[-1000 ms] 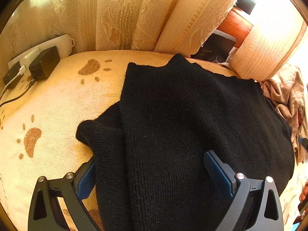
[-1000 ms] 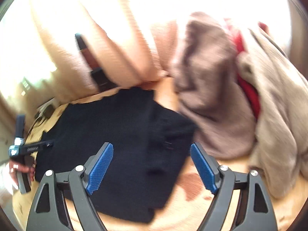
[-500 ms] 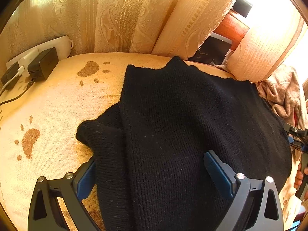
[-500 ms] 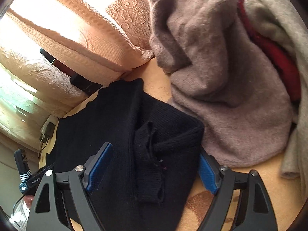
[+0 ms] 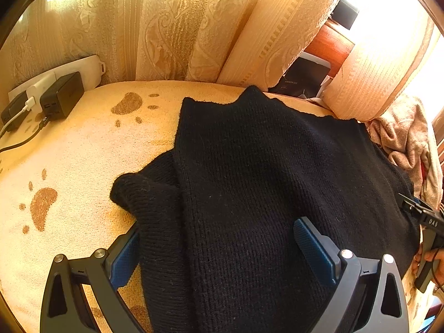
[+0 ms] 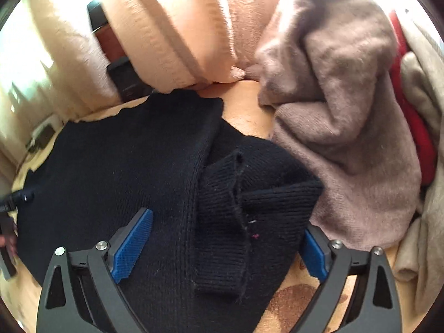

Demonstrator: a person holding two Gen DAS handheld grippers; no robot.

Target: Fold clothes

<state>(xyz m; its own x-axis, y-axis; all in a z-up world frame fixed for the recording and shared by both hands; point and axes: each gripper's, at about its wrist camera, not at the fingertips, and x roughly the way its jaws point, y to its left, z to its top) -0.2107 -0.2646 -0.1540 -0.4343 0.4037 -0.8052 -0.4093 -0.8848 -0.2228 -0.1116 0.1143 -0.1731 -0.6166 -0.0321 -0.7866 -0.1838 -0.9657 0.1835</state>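
black sweater (image 6: 116,172) lies flat on the paw-print blanket (image 5: 77,161), long axis running away from both grippers. right gripper (image 6: 222,247) fingers wide, just been opening, straddling the folded sleeve (image 6: 249,208), nothing held; left gripper (image 5: 219,252) fingers wide over the other edge, gripping nothing.

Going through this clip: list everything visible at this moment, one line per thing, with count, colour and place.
black sweater: one, black knit, spread on the blanket, both sleeves folded in
blanket: one, cream with brown paw prints, under the sweater
curtains: cream patterned, behind the blanket
power strip: one, white, far left, holding chargers
chargers: at least two, black, plugged in, cables trailing
taupe sweater: one, heaped right of the black one
red garment: one, wedged in the heap
beige garment: one, far right
dark box: one, between curtain folds
left claw: open, astride the sweater's left side
right claw: open, jaws just widened, astride the folded sleeve
hand: partly seen, holding the right claw
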